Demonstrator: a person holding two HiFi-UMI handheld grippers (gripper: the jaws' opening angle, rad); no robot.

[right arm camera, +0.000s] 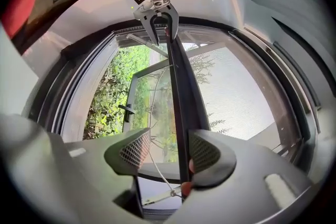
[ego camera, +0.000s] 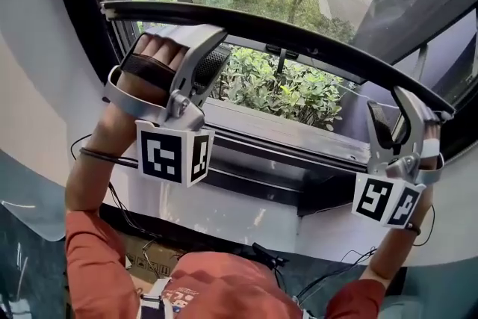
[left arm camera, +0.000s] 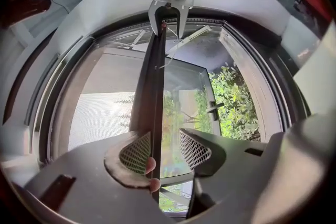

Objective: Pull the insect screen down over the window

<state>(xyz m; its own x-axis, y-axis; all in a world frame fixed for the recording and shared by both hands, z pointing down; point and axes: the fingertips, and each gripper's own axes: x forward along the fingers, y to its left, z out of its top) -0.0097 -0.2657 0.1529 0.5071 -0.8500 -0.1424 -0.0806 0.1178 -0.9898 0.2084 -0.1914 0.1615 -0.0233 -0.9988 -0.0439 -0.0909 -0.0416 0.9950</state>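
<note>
While the insect screen's pull bar (ego camera: 284, 35) runs crosswise, well above the window's lower frame (ego camera: 299, 160), the left gripper (left arm camera: 165, 147) and right gripper (right arm camera: 169, 150) each straddle one end, jaws spread, one pad touching, not pinching.

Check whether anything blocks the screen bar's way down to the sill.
Nothing visible does. The bar sits between the open jaws of the left gripper and right gripper. Below it the opening shows only the sill, with plants outside.
</note>
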